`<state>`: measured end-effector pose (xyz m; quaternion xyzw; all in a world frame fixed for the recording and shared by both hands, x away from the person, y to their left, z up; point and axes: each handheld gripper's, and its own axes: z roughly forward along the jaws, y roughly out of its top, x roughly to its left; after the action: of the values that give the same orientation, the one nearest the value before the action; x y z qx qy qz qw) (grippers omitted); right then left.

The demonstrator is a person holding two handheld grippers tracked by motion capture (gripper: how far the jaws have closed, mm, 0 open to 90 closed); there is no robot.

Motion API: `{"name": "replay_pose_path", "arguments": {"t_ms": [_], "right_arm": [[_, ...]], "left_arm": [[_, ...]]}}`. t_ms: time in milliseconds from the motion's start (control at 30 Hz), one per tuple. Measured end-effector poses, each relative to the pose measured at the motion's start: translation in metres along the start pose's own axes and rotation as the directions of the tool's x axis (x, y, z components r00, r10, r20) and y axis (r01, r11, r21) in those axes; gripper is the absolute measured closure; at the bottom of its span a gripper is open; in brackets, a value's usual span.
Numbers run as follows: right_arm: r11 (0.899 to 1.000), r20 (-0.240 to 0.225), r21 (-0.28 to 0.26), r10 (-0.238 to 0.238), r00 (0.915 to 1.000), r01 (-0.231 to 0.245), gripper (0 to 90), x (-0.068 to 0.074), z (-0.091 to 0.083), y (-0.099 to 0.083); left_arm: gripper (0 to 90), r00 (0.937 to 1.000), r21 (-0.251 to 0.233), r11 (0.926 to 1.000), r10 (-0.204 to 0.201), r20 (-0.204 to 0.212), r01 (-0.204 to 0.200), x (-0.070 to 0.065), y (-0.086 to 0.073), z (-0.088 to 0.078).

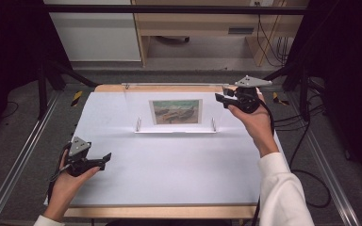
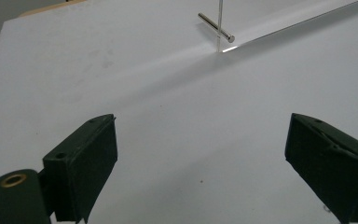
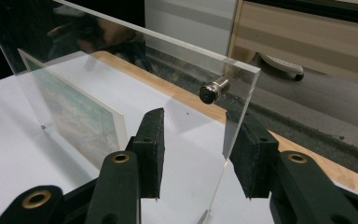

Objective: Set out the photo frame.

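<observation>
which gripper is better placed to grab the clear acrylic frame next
Right. The right hand-held gripper already straddles the acrylic frame's upper right edge, jaws open on either side. The left hand-held gripper sits open over bare table, well short of it.

A clear acrylic picture frame [image 1: 175,110] stood upright toward the far middle of the white tabletop [image 1: 169,165]. The right gripper [image 1: 222,99] straddled the frame's right edge, while the left gripper [image 1: 104,158] hovered near the table's near-left corner, well apart.
</observation>
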<state>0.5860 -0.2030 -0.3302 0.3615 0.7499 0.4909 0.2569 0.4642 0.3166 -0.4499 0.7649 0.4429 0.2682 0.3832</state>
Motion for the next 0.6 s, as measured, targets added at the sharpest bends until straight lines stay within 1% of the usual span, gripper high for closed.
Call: {"name": "replay_pose_path", "arguments": {"t_ms": [233,367,400,600], "right_arm": [[1.0,0.006,0.008,0.012,0.9999,-0.012,57.8,-0.003,0.005,0.002],[1.0,0.009,0.013,0.014,0.9999,-0.015,57.7,-0.005,0.008,0.004],[1.0,0.008,0.011,0.026,0.9996,-0.026,57.7,-0.006,0.009,0.004],[0.999,0.009,0.02,0.031,0.9995,-0.031,57.6,-0.01,0.013,0.006]], "left_arm": [[9.1,1.0,0.001,1.0,-0.001,0.005,0.001,0.0,0.0,0.0],[9.1,1.0,-0.003,1.0,-0.005,0.0,0.005,0.001,0.0,-0.001],[9.1,1.0,-0.003,1.0,-0.006,0.001,0.006,0.002,0.0,-0.001],[9.1,1.0,-0.006,0.9999,-0.01,-0.001,0.01,0.003,0.0,-0.002]]}}
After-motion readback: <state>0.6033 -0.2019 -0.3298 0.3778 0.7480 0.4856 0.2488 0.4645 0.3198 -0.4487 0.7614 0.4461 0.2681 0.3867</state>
